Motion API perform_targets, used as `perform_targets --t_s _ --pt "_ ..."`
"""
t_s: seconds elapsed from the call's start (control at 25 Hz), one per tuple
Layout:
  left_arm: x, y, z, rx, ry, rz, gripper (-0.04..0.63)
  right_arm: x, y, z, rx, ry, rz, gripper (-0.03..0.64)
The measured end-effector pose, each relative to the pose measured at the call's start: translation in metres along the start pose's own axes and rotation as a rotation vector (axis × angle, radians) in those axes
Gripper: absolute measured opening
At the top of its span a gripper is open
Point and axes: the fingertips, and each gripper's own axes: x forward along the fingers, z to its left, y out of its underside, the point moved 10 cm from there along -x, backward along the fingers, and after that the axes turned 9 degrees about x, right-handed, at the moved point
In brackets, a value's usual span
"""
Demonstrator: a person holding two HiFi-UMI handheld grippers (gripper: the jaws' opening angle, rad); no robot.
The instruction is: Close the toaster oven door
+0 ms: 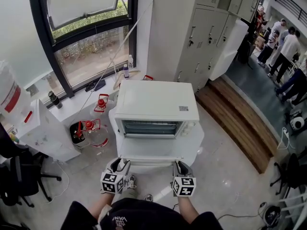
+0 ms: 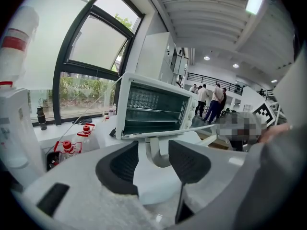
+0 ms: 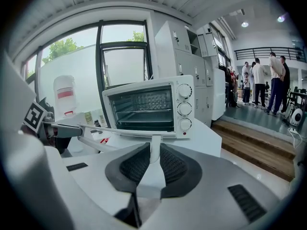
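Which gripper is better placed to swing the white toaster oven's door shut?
Probably the right gripper: its black pads are clamped on a post of the white door handle. The left gripper's jaws stand apart around the other post, not gripping.

The toaster oven [image 1: 157, 102] stands on the counter [image 1: 197, 143], its door [image 1: 153, 150] folded down toward the person. At the door's front edge, the left tool [image 1: 118, 168] has the handle [image 2: 156, 153] between its jaws without touching; the right tool [image 1: 181, 168], further right, clamps the handle. Water bottles [image 1: 95, 131] stand on the floor [image 1: 225, 169] left of the counter, lockers [image 1: 201, 32] behind.
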Motion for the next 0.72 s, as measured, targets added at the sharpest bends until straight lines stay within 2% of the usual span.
perform_targets --t_s 0.2,0.72 --pt "0.007 -0.012 0.003 0.017 0.018 -0.030 0.184 0.000 -0.014 0.001 -0.001 0.003 -0.028 0.067" --pt "0.016 -0.042 0.015 0.039 0.065 -0.093 0.170 0.006 -0.043 0.005 0.004 0.015 -0.094 0.066"
